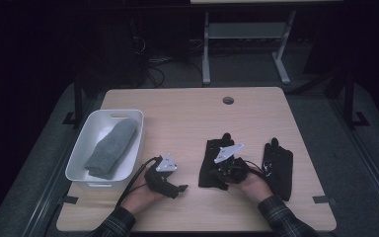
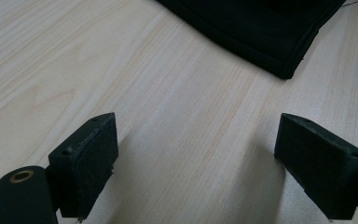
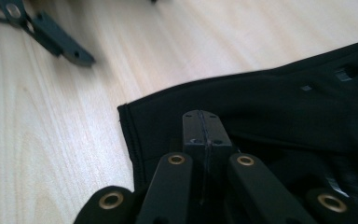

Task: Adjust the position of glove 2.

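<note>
The right gripper (image 1: 225,170), clenched empty over the near-centre black glove (image 3: 279,107), has its mate (image 1: 278,167) right, while the released left gripper (image 2: 205,154) faces bare table (image 1: 187,118) beside the sock-holding bin (image 1: 79,153).

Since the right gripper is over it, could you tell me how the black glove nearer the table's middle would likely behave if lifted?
The black glove lies flat as thin hemmed fabric, so it would probably droop rather than keep its shape. It looks light, likely sliding on the smooth table if pushed. The right gripper, jaws together above it, would probably need to pinch an edge.
</note>
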`<state>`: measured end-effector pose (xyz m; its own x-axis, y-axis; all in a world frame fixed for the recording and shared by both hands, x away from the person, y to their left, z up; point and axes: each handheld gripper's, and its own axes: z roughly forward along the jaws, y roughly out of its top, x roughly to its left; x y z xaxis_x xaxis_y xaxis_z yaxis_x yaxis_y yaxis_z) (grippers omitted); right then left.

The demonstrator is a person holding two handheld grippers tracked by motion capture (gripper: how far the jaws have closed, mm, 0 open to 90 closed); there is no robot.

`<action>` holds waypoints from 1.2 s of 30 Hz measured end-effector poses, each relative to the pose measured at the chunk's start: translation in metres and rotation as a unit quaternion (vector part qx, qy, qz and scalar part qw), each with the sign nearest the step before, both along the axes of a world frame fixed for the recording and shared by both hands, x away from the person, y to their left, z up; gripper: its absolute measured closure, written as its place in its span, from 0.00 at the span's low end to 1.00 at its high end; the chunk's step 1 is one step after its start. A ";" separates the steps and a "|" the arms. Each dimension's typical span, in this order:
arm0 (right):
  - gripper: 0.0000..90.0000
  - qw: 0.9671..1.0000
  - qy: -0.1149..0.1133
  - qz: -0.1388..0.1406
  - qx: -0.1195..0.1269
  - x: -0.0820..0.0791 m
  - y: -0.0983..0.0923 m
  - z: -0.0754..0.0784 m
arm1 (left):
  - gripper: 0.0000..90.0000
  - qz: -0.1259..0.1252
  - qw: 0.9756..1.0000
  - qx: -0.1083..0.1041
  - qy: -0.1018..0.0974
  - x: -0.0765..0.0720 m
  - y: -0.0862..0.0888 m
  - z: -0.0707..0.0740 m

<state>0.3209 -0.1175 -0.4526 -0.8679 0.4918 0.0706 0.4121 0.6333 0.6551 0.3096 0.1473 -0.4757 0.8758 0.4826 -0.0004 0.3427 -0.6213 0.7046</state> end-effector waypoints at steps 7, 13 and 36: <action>1.00 0.998 -0.021 -0.056 0.030 -0.002 -0.049 0.019 | 0.31 0.008 1.000 0.005 0.015 0.004 -0.005 0.015; 1.00 0.992 -0.022 -0.118 0.031 -0.004 -0.101 0.019 | 0.74 -0.011 1.000 -0.013 0.015 0.015 -0.020 0.032; 1.00 0.981 0.006 -0.194 -0.024 -0.003 -0.161 -0.008 | 0.99 -0.057 0.998 0.007 0.041 0.054 -0.098 0.012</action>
